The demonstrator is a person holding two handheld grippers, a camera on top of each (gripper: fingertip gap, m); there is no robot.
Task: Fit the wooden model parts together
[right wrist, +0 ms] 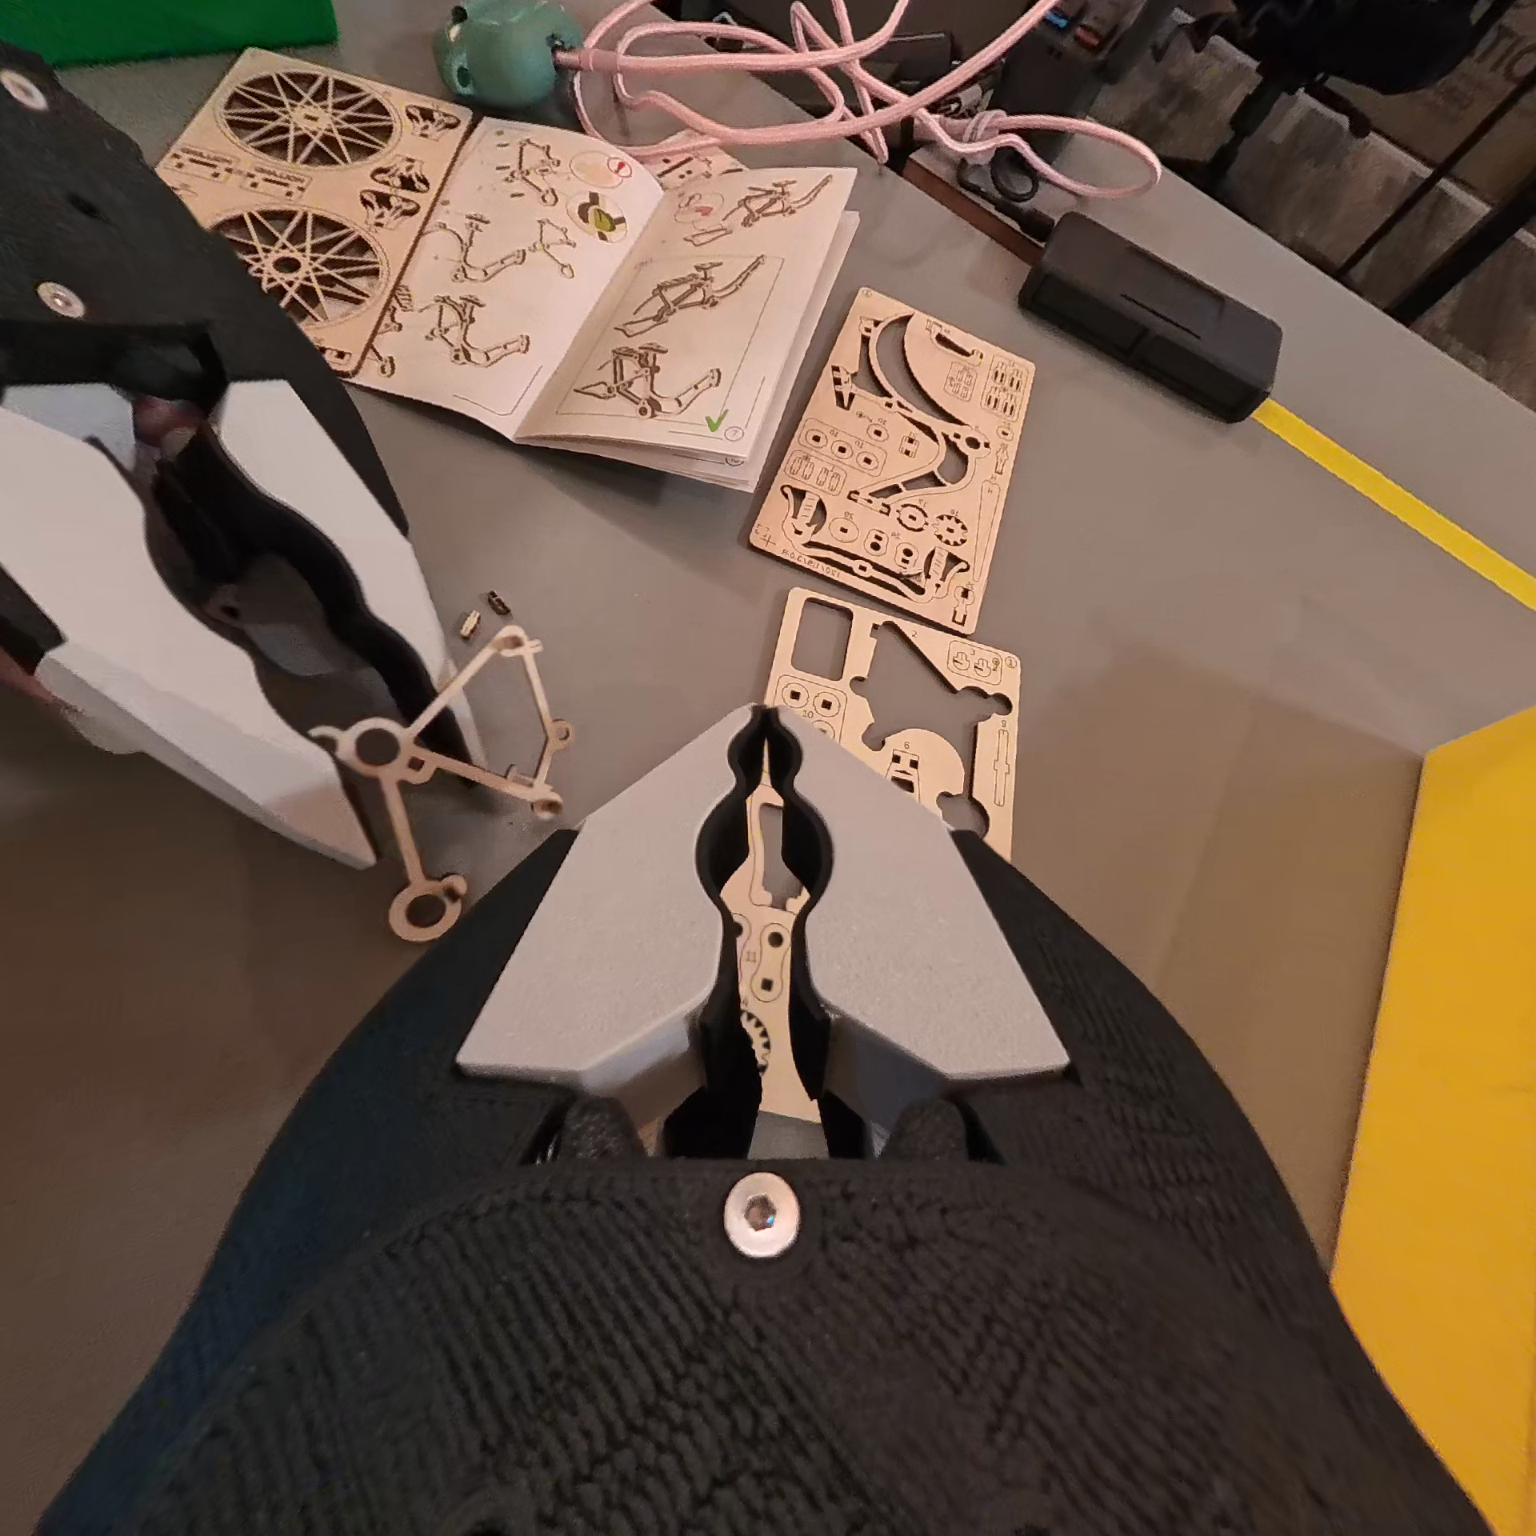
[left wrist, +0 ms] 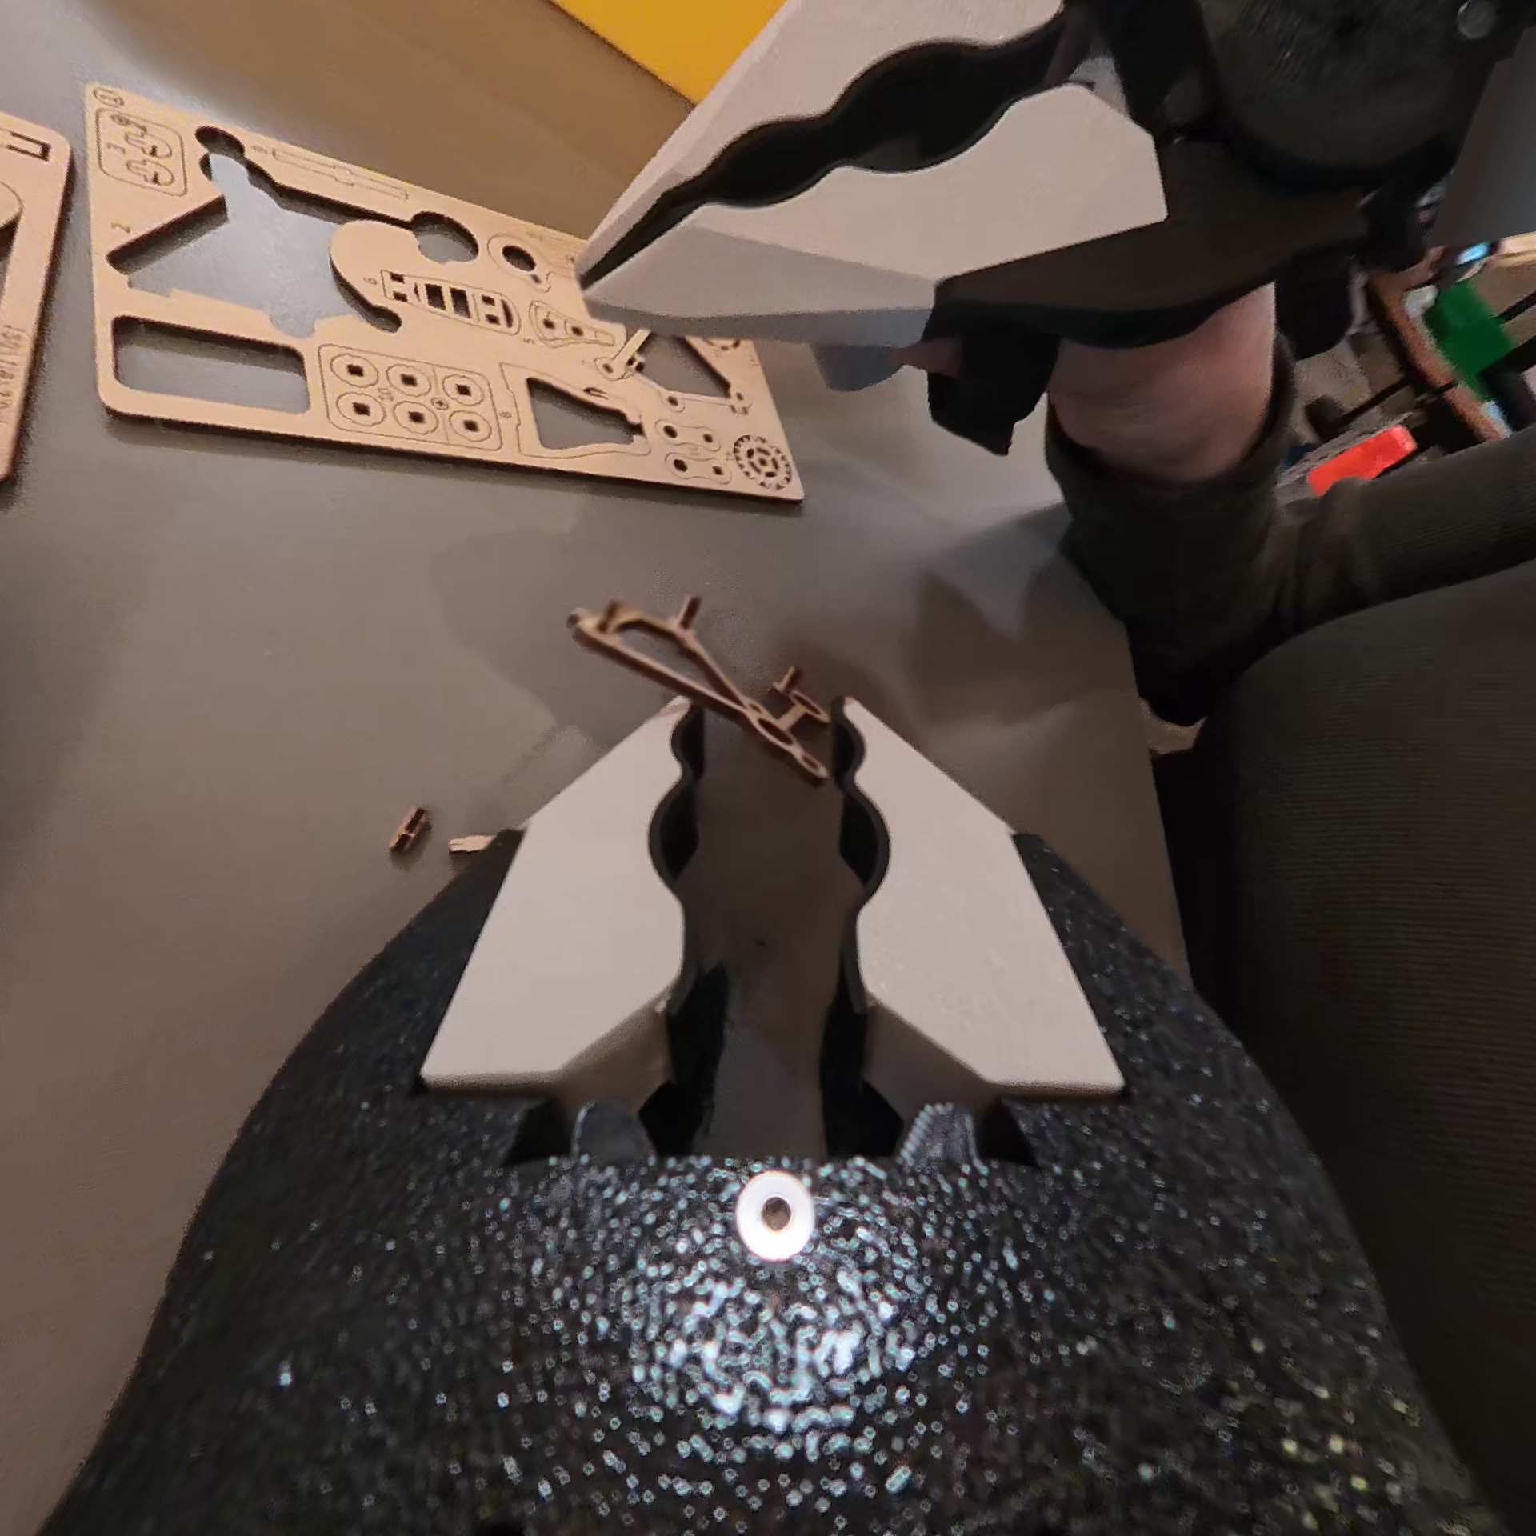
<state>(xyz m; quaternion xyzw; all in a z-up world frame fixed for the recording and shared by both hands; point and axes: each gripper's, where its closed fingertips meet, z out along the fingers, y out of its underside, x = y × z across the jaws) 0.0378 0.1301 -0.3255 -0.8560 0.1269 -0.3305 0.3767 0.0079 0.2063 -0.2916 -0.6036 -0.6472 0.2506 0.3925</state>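
Observation:
A wooden frame part of thin bars with ring ends sits tilted at the tips of my left gripper. The left jaws stand apart and do not pinch it. In the right wrist view the frame lies across the open left gripper just above the grey table. My right gripper is shut with its tips together and hovers over a punched-out wooden parts sheet. It also shows at the top of the left wrist view, above the same sheet.
Two tiny wooden pieces lie by the frame. A second parts sheet, an open instruction booklet and a wheel sheet lie farther back. A black box, pink cable and yellow surface border the table. Spacing between my two grippers at the tips: around 9 cm.

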